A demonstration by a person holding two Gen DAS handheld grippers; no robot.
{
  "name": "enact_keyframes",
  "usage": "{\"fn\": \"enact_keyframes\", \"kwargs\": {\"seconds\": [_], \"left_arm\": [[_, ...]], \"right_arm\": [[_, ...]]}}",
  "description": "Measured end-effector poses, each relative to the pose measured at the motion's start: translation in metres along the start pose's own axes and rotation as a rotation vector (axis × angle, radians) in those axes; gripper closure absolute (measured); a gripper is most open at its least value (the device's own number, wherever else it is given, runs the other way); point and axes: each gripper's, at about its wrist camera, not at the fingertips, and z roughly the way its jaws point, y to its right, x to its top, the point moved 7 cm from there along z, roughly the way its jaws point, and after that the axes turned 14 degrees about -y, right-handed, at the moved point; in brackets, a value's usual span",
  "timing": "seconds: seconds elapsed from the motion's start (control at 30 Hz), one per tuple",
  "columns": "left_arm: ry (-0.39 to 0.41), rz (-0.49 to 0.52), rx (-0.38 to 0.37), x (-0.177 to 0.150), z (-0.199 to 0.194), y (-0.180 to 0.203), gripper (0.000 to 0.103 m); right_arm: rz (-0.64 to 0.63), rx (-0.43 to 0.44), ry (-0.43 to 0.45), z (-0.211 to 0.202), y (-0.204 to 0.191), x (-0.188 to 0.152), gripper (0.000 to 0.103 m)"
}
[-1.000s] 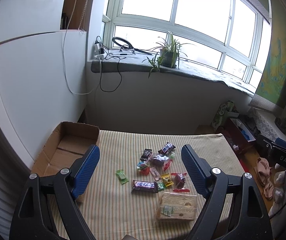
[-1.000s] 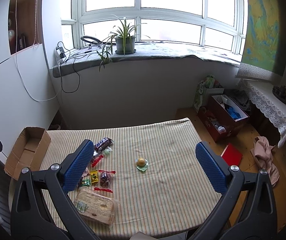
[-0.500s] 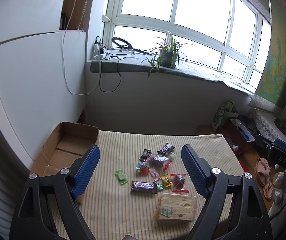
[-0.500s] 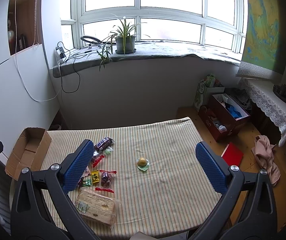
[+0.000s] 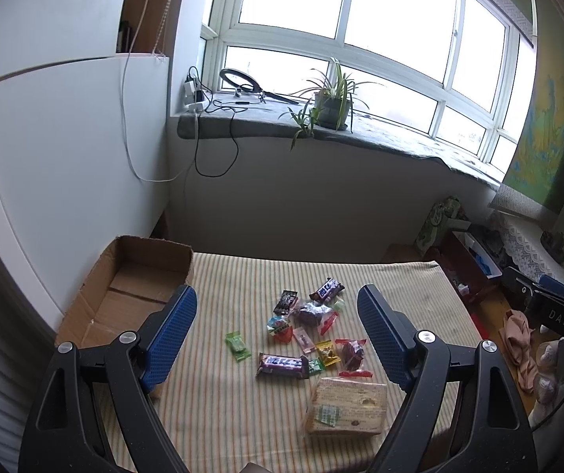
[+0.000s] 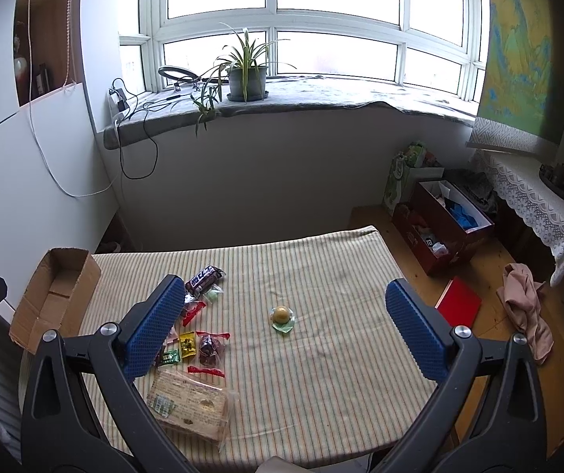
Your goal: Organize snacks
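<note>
— Nothing much has shifted since a moment ago: we hold the left gripper [image 5: 278, 331] and the right gripper [image 6: 283, 333] high over the striped cloth-covered table [image 6: 321, 260], both with blue pads spread wide and nothing between them. What do we face, nearest first?

— Closest to us lies the clear-wrapped tan cracker block [image 5: 347, 406]; we judge it stiff but crumbly, the film slippery, so we would clamp its long sides gently. Just beyond it sit the dark purple chocolate bar [image 5: 283, 363], firm and easy across its width, and the small yellow sachet [image 5: 328, 352] and green sweet packet [image 5: 237, 346], light and limp, best nipped at a crimped end.

— And farther?

— The round yellow sweet on its green wrapper [image 6: 282, 317] rests alone, well apart from the heap; it may roll. Farthest, on the left edge, stands the open brown cardboard box [image 5: 124, 287], where we think they belong.
</note>
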Motion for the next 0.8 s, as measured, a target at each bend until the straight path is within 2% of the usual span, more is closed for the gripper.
{"fn": "enact_keyframes", "kwargs": {"seconds": [0.27,0.47,0.8], "left_arm": [[-0.023,-0.002,-0.011,-0.004,0.006,0.001,0.019],[-0.078,-0.012,-0.040,-0.014,0.020,-0.001,0.019],[-0.180,-0.020,-0.146,-0.034,0.051,-0.005,0.019]], "right_arm": [[0.004,-0.005,-0.018,0.006,0.002,-0.004,0.000],[0.002,-0.009,-0.051,0.013,0.002,-0.007,0.000],[0.004,0.003,-0.135,0.042,0.005,-0.027,0.000]]}}
